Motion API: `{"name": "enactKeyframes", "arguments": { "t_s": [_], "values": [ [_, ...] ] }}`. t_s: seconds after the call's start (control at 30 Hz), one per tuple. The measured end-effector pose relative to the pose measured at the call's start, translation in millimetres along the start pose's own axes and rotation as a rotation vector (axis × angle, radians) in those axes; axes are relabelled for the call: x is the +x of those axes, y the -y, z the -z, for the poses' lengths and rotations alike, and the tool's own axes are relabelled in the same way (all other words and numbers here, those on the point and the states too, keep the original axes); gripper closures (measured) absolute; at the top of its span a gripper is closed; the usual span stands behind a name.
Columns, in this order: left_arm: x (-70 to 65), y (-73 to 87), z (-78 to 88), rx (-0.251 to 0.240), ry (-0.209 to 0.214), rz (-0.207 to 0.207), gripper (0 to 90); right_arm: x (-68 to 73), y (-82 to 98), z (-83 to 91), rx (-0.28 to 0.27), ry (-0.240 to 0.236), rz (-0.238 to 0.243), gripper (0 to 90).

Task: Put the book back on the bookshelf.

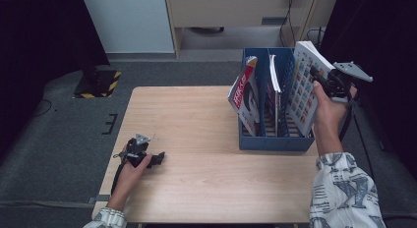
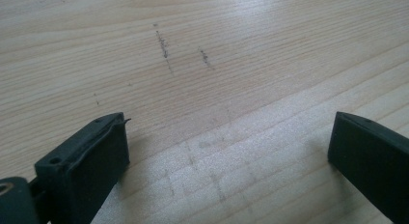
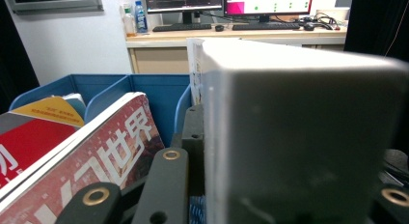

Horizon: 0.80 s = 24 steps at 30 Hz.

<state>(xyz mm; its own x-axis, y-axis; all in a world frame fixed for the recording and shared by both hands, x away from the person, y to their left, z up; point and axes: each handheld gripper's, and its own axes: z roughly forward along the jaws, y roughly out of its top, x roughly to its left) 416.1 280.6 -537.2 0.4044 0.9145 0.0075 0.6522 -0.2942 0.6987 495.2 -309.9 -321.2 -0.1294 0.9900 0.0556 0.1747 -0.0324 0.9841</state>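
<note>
A thick white book [image 1: 305,85] with small colourful pictures on its cover is tilted over the right-hand slot of a blue file rack [image 1: 275,142]. My right gripper [image 1: 320,79] is shut on its upper right edge. In the right gripper view the book's pale edge [image 3: 299,137] stands close up, with one black finger [image 3: 193,137] pressed against its left side. A red magazine [image 1: 243,93] leans in the rack's left slot and a thin book [image 1: 274,80] stands in the middle one. My left gripper [image 1: 156,159] rests on the table at the left, open [image 2: 231,137], with bare wood between the jaws.
The wooden table [image 1: 196,120] carries the rack at its right side. In the right gripper view the red magazine [image 3: 96,151] lies just left of the jaws, with the rack's blue dividers [image 3: 154,93] behind. A desk with monitors [image 3: 231,2] stands beyond the table.
</note>
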Motion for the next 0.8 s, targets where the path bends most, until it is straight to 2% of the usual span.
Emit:
{"name": "enactKeyframes", "arguments": {
  "t_s": [0.2, 0.37, 0.57, 0.8],
  "values": [
    [0.0, 0.0, 0.0, 0.000, 0.000, 0.000, 0.1, -0.8, 12.6, -5.0, -0.007, 0.007, -0.016, 73.6],
    [0.0, 0.0, 0.0, 0.000, 0.000, 0.000, 0.1, -0.3, 21.2, -8.8, -0.005, 0.003, 0.000, 73.6],
    [0.0, -0.1, -0.1, 0.000, 0.000, 0.000, 0.0, -1.8, 31.0, -12.2, -0.004, 0.021, -0.011, 73.7],
    [0.0, -0.1, -0.1, 0.000, 0.000, 0.000, 0.0, -2.1, 39.8, -16.2, 0.007, 0.041, -0.002, 73.6]
  ]
}}
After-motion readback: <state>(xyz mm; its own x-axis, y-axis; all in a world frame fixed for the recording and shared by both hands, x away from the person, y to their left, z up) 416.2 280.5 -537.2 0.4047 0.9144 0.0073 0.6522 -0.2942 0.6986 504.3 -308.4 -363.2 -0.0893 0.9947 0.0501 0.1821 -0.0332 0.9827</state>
